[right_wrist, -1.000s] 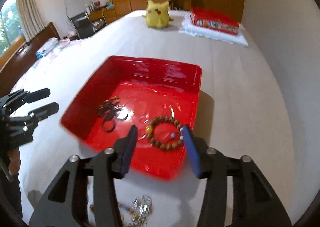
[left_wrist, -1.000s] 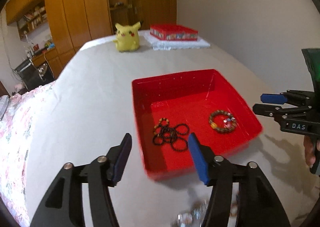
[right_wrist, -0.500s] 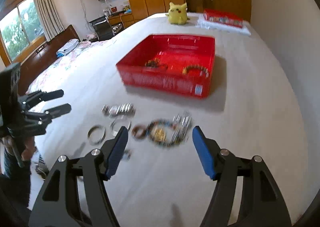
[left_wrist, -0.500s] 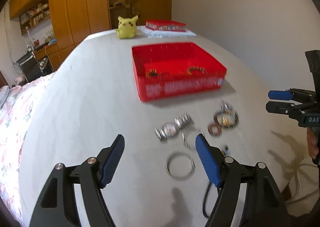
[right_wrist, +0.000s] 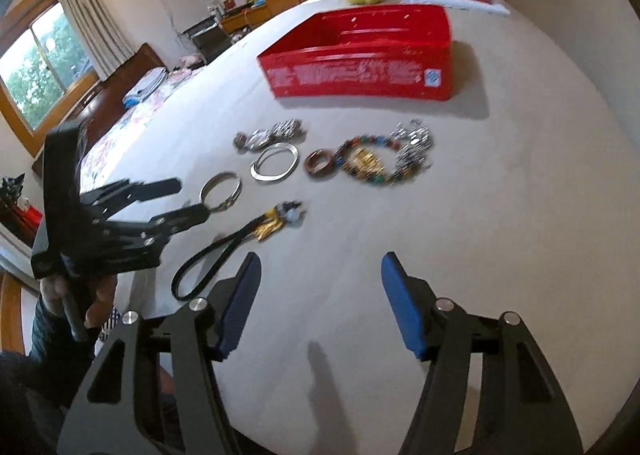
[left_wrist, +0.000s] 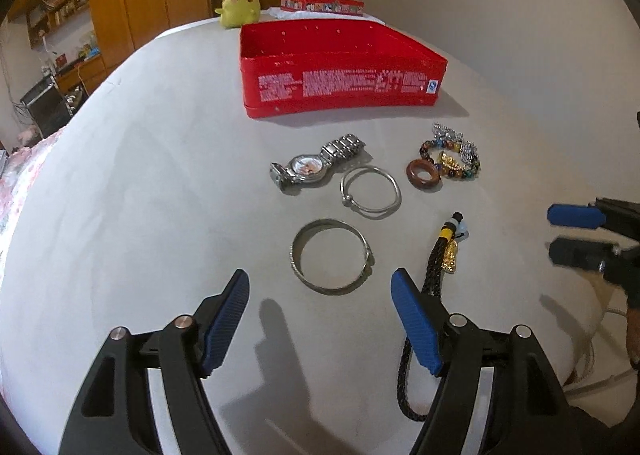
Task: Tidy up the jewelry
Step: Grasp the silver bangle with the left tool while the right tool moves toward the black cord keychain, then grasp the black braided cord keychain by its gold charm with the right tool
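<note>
A red tray (left_wrist: 340, 89) (right_wrist: 360, 75) stands on the white table, its inside hidden from here. In front of it lie a silver watch (left_wrist: 316, 167), a thin silver bangle (left_wrist: 370, 187), a wide silver bangle (left_wrist: 331, 255) (right_wrist: 221, 191), a brown ring (left_wrist: 423, 174) (right_wrist: 320, 163), a coloured bead bracelet (left_wrist: 454, 161) (right_wrist: 372, 163) and a black braided cord with a gold charm (left_wrist: 434, 271) (right_wrist: 224, 255). My left gripper (left_wrist: 320, 315) is open and empty just short of the wide bangle. My right gripper (right_wrist: 320, 307) is open and empty, right of the cord.
A yellow plush toy (left_wrist: 239, 7) and a flat red box on a white cloth (left_wrist: 322, 7) sit at the table's far end. Wooden cupboards stand behind. The table edge runs close below both grippers.
Both grippers have pulled back from above the red tray and dropped low near the table's front. The loose jewelry is now in front of them. Both stay open.
</note>
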Available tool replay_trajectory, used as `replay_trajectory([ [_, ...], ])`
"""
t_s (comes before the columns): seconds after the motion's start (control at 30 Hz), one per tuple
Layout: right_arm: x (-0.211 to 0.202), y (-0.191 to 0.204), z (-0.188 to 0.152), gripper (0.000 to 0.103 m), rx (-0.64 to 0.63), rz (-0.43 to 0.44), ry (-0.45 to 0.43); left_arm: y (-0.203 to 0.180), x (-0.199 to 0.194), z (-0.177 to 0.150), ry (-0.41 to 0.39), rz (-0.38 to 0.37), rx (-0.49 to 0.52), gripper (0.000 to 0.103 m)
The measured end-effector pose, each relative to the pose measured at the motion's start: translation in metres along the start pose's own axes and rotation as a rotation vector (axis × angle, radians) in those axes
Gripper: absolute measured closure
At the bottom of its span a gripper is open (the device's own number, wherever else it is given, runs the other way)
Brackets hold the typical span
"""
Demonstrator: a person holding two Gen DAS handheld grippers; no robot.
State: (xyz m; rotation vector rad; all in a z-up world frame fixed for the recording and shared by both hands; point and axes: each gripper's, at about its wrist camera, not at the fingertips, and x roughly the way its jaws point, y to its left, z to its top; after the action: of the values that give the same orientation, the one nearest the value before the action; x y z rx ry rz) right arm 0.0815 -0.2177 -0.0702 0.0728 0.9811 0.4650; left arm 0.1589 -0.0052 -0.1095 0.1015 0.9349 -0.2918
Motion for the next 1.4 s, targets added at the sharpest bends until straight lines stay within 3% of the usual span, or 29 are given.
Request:
replay_trajectory([
  [0.43,0.023,0.024,-0.005,0.046,-0.005,0.068,0.047,0.000,0.020,0.005,0.008,0.025,0.008,0.030],
  [0.5,0.025,0.026,-0.004,0.046,-0.004,0.072,0.048,0.000,0.021,0.005,0.002,0.032,0.009,0.034],
  [0.6,0.027,0.030,-0.003,0.046,-0.004,0.071,0.047,0.003,0.020,0.005,-0.009,0.040,0.004,0.057],
  [1.03,0.056,0.047,0.012,0.045,0.049,0.057,0.063,0.022,0.012,0.001,-0.040,0.051,-0.039,0.057],
  [1.4,0.079,0.064,0.025,0.047,-0.055,-0.050,0.030,0.038,0.003,-0.003,-0.054,0.059,-0.067,0.057],
])
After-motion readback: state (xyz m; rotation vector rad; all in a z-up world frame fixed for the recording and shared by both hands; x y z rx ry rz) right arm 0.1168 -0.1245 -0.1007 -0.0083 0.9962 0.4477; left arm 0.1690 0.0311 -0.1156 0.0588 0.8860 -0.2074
